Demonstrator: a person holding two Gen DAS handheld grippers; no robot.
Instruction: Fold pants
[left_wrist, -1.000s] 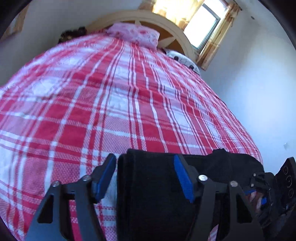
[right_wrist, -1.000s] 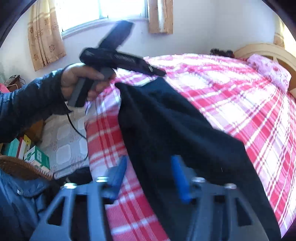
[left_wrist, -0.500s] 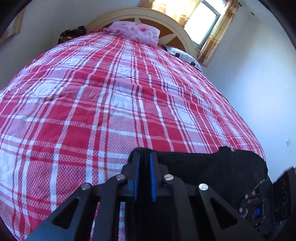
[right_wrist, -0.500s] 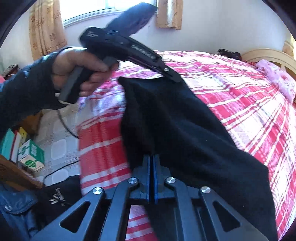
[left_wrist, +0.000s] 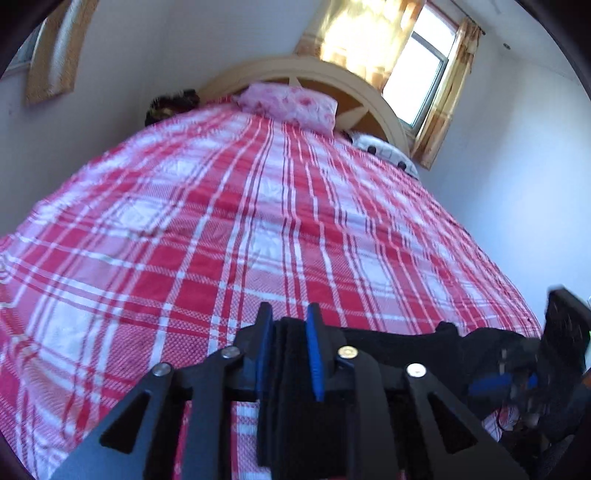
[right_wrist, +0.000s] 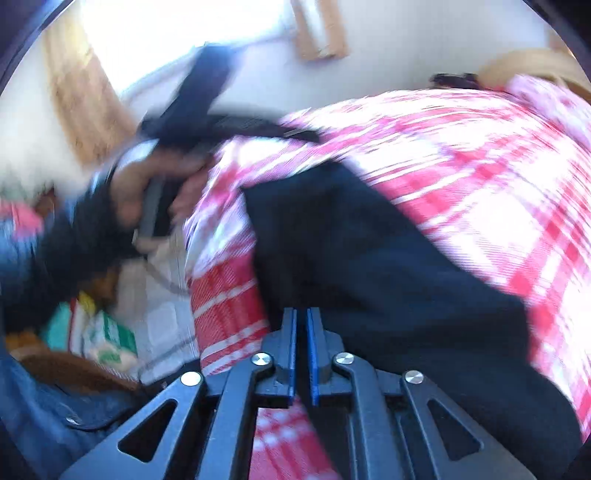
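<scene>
Already both of my tools were committed to the pants (left_wrist: 388, 343), which lay dark along the near edge of the bed (left_wrist: 229, 229), on the red-and-white plaid cover. My left gripper (left_wrist: 288, 347) had its blue pads pinching a thick bunch of black fabric; the cloth filled the gap between them, several layers by the look of it. My right gripper (right_wrist: 301, 350) had its jaws pressed nearly together at another edge of the same garment, and I judged a thin layer was caught there, though blur made that hard to confirm.

What worried me most was uneven grip. A thick wad on the left and a thin pinch on the right could let the right side slip free once I lifted, and the pants would sag or twist instead of folding square. The fat bundle on the left might also hold more layers than I meant, so a fold carried over could drag hidden cloth and leave a lump.

The right view was smeared by motion, so speed was a risk as well: a fast swing could drag the plaid cover or pull the garment off the near edge toward the floor clutter (right_wrist: 107, 332). My left hand (right_wrist: 147, 192) was close to the cloth too.
</scene>
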